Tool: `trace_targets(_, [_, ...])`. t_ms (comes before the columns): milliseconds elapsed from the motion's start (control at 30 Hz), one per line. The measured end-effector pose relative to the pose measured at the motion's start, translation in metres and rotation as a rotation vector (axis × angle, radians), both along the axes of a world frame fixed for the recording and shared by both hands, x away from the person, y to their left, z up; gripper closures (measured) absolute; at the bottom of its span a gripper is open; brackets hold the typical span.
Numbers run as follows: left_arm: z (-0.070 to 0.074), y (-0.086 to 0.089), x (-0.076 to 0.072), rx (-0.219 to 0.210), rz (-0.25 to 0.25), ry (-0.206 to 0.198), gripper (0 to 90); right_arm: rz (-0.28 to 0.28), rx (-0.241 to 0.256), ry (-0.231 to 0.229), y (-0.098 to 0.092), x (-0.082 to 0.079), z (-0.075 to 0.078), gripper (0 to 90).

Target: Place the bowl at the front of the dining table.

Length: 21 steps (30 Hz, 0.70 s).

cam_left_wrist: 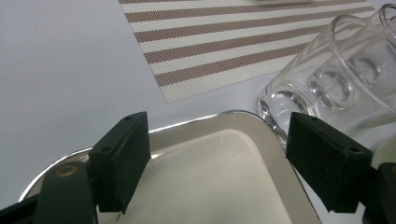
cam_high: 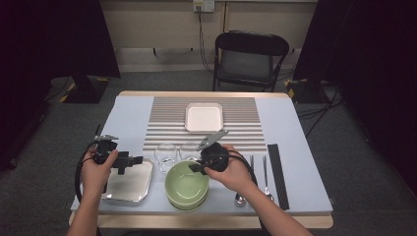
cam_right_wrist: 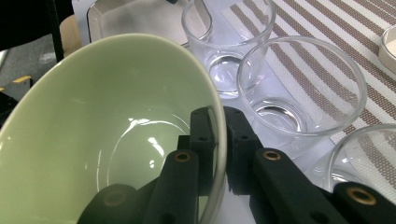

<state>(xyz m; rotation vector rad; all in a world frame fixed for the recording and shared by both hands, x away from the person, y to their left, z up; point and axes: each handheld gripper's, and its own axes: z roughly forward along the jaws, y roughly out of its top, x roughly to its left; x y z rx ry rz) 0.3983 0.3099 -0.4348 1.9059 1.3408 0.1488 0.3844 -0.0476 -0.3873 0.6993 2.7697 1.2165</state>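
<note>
A pale green bowl (cam_high: 183, 183) sits on another green bowl at the table's front middle. My right gripper (cam_high: 196, 168) is shut on the top bowl's far right rim (cam_right_wrist: 217, 122), one jaw inside and one outside. My left gripper (cam_high: 134, 163) hovers open over the far right corner of a silver tray (cam_high: 129, 187), jaws wide apart with nothing between them. In the left gripper view the tray (cam_left_wrist: 219, 186) lies under the left gripper (cam_left_wrist: 219, 156). The right gripper (cam_right_wrist: 219, 140) rises from the bottom of its own view.
Clear glasses (cam_high: 166, 152) (cam_high: 189, 149) stand just behind the bowls, close to both grippers; a third glass (cam_right_wrist: 369, 163) stands beside them. A white square plate (cam_high: 203, 117) rests on the striped placemat (cam_high: 167, 110). A fork (cam_high: 252, 163), a spoon (cam_high: 266, 178) and a black strip (cam_high: 278, 174) lie at the right.
</note>
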Motion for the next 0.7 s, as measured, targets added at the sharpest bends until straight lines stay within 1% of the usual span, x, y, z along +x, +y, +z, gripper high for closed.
trace_targets(67, [0.000, 0.000, 0.000, 0.000, -0.002, -0.001, 21.9, -0.002, 0.001, 0.007, -0.001, 0.001, 0.002, 83.5])
trace_targets(133, [0.000, -0.001, 0.000, 0.000, 0.000, -0.005, 21.9, -0.005, 0.019, 0.030, -0.003, 0.002, 0.004, 83.6])
trace_targets(200, [0.000, -0.001, 0.000, 0.000, 0.002, -0.005, 21.9, 0.002, 0.030, 0.039, -0.005, 0.003, 0.006, 83.5])
trace_targets(333, [-0.001, -0.001, 0.000, 0.001, 0.001, -0.004, 21.9, 0.001, 0.027, 0.037, -0.006, 0.003, 0.012, 83.5])
trace_targets(367, [-0.001, -0.001, 0.000, 0.003, 0.003, -0.002, 21.8, -0.001, 0.032, 0.045, -0.007, 0.003, 0.013, 83.5])
trace_targets(567, [-0.001, -0.001, 0.000, -0.003, -0.003, 0.000, 21.8, -0.011, 0.044, 0.052, -0.009, 0.007, 0.020, 83.4])
trace_targets(700, [-0.001, -0.001, 0.000, -0.002, 0.003, -0.010, 21.9, -0.021, 0.056, 0.057, -0.011, 0.010, 0.025, 83.5])
